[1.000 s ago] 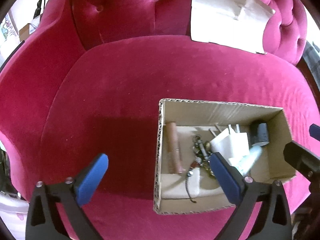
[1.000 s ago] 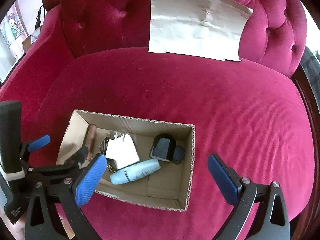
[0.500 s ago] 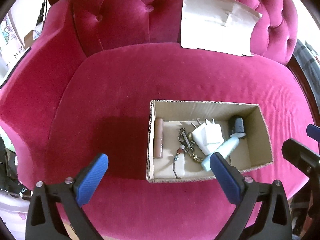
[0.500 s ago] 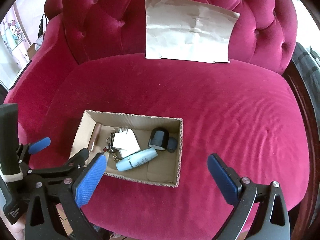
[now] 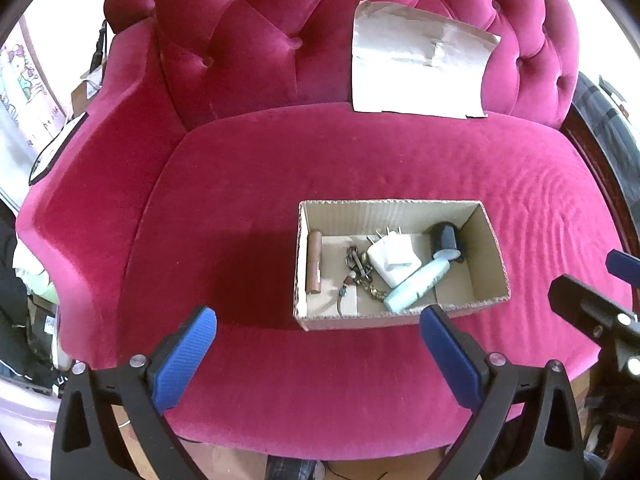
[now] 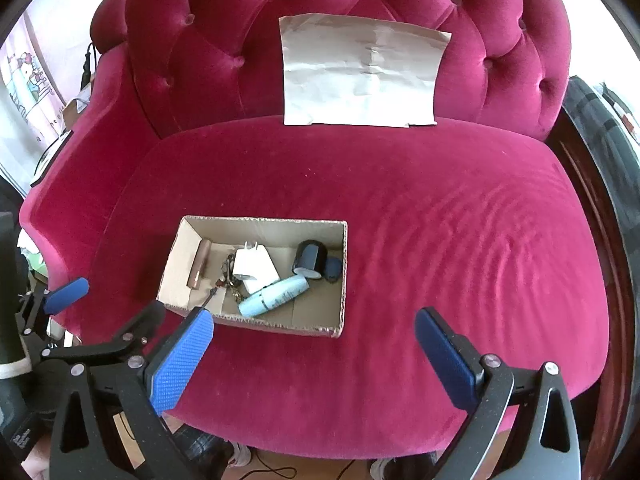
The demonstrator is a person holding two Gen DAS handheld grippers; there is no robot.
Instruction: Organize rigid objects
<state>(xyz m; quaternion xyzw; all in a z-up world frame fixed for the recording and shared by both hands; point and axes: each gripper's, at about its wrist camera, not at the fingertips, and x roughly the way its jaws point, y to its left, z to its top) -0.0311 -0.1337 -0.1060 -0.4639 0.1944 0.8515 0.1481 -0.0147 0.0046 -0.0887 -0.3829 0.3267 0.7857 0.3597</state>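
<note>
On the sofa (image 5: 280, 184), jaws wide and empty, we judge the box (image 5: 486, 240) light, best gripped by a stiff wall.

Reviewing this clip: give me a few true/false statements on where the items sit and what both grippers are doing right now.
1. The cardboard box sits on the red sofa seat. True.
2. The left gripper is shut on the light blue bottle. False: it is open and empty; the bottle lies in the box.
3. The white charger lies inside the box. True.
4. The brown tube lies on the seat outside the box. False: it lies in the box by its left wall.
5. The right gripper is open and holds nothing. True.
</note>
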